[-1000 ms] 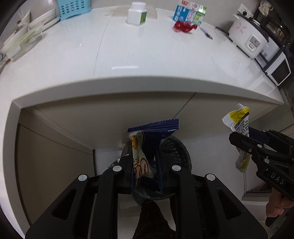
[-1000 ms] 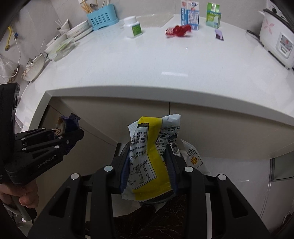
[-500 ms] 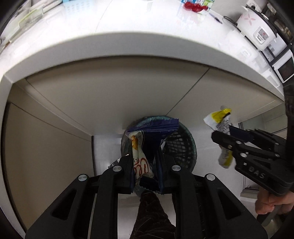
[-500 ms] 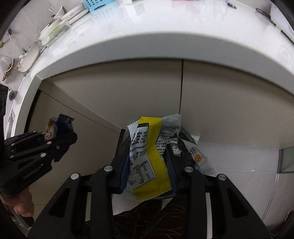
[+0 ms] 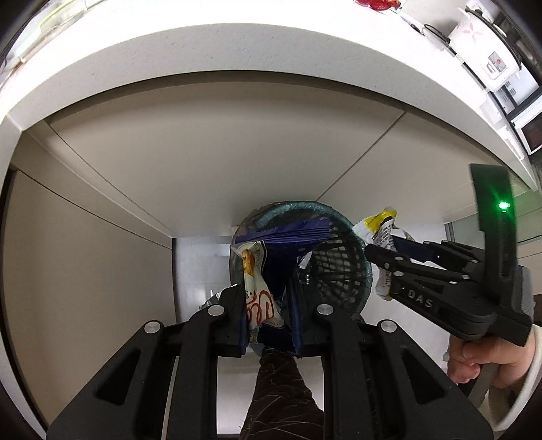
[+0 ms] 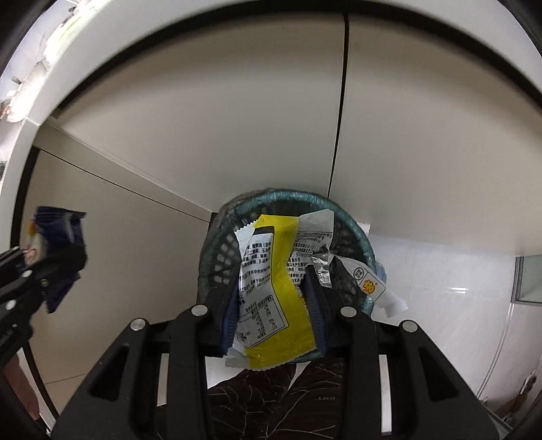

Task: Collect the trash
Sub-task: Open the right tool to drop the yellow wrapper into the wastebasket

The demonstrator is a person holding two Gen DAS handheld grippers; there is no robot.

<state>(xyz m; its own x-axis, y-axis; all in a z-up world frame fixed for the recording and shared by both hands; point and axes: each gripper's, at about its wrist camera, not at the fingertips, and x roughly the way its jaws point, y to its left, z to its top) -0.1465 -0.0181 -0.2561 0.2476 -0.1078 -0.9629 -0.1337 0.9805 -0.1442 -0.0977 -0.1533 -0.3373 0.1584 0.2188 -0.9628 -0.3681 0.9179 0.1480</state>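
My left gripper (image 5: 269, 298) is shut on a dark blue snack wrapper (image 5: 271, 257) with a white and orange panel. It hangs straight over a round dark mesh wastebasket (image 5: 338, 267) on the floor. My right gripper (image 6: 272, 291) is shut on a yellow and white wrapper (image 6: 271, 287) with printed text, also above the wastebasket (image 6: 216, 257). In the left wrist view the right gripper (image 5: 376, 252) comes in from the right with its yellow wrapper (image 5: 381, 223) at the basket's rim. In the right wrist view the left gripper (image 6: 64, 260) shows at the left edge with the blue wrapper (image 6: 57, 230).
A white countertop edge (image 5: 237, 44) overhangs beige cabinet doors (image 6: 237, 118) behind the basket. A rice cooker (image 5: 481, 44) and red trash (image 5: 376, 4) sit on the counter. More wrappers (image 6: 369, 281) lie in the basket. A dark marbled surface (image 6: 288, 399) lies below the grippers.
Both grippers have sunk from counter height down toward the wastebasket, each keeping its wrapper. The right one dropped farther. The countertop has slid up out of most of both views.
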